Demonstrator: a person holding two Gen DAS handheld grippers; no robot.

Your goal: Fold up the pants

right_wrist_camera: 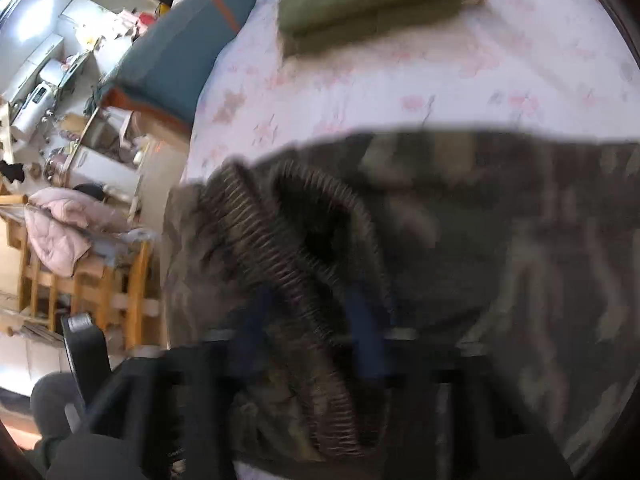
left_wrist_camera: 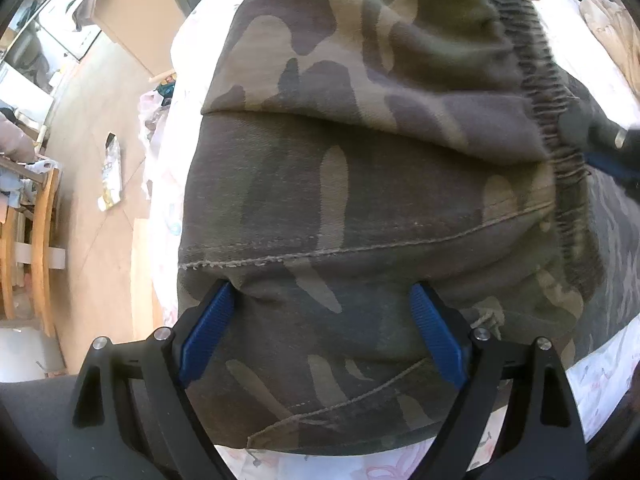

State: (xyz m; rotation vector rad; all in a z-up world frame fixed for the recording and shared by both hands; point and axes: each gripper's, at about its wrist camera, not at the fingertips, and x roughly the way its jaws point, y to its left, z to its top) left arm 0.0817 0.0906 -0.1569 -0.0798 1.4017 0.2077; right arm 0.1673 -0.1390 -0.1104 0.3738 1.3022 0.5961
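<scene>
Big bed [right_wrist_camera: 400, 80] in the middle, with a white sheet and small pink flowers. Far end of the bed: a folded green cloth [right_wrist_camera: 372, 0] lying on the sheet. Far left corner of the bed: a long blue-green cushion [right_wrist_camera: 176, 60] touching the edge. Left of the bed: a plain brown floor [left_wrist_camera: 92, 120], sunny in places, with a crinkly packet [left_wrist_camera: 110, 176] lying flat. Farther left of the bed: a light wooden frame with bars [right_wrist_camera: 100, 292], a puffy pink coat [right_wrist_camera: 60, 232] on top. Far left, well away from the bed: white cupboards [left_wrist_camera: 68, 20] and a tan box [left_wrist_camera: 140, 12], blurry clutter, bright daylight [right_wrist_camera: 36, 12] up high.
</scene>
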